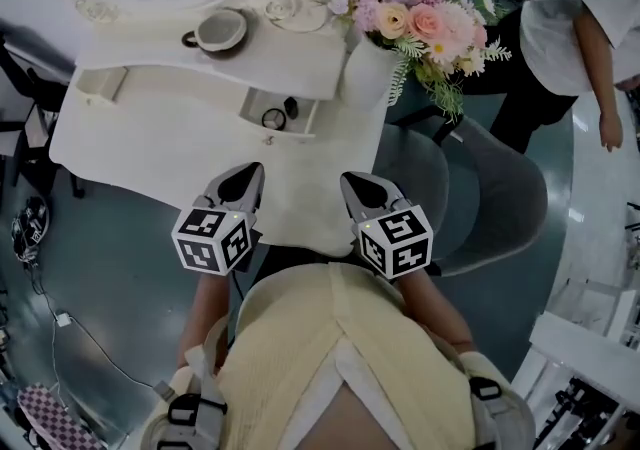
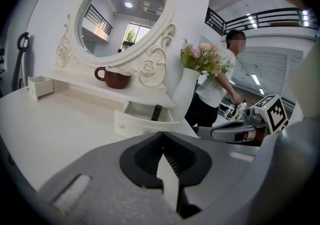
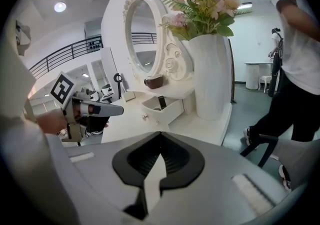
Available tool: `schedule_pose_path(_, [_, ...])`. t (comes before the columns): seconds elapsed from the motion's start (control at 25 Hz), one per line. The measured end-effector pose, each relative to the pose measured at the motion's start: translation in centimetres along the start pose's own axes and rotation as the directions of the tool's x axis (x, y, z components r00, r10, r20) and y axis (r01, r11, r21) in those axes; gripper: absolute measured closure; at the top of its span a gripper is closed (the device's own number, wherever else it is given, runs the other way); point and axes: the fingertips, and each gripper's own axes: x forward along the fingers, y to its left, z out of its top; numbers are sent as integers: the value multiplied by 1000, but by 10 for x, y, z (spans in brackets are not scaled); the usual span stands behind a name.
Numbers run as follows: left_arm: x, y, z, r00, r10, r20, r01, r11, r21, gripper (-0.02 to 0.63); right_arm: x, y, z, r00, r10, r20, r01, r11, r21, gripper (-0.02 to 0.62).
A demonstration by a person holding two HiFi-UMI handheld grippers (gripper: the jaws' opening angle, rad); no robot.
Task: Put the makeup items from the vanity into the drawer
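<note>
Left gripper [image 1: 248, 176]: I am holding it clenched on nothing, above the near edge of the vanity [image 1: 150, 143] and pointing toward the far side.
Right gripper [image 1: 356, 184]: I am keeping it pinched together and empty too, just right of the left one.
Makeup items: a round compact [image 1: 274, 119] and a dark tube [image 1: 290, 108] are sitting inside the open drawer [image 1: 262, 132] under the shelf [image 1: 210, 68]. I am finding no makeup on the tabletop.
Stage: the putting-away is looking done, by my judgement, with the drawer standing open.
Risk, tube: it is leaning upward in the drawer, so pushing the drawer in could be jamming it against the shelf.
Risk, vase [image 1: 368, 73]: it is standing just right of the drawer, so a wide swing of my right gripper could be tipping it.
Risk, cup [image 1: 220, 31]: it is resting above the drawer, and a hard shove could be shaking it.
</note>
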Motion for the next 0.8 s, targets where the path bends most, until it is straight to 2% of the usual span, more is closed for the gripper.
schedule_pose_path(0.8, [13,-6,15,1000,-16,20,15,1000,26,600,-3,-13,14,999,-18,36,17,1000,25,592])
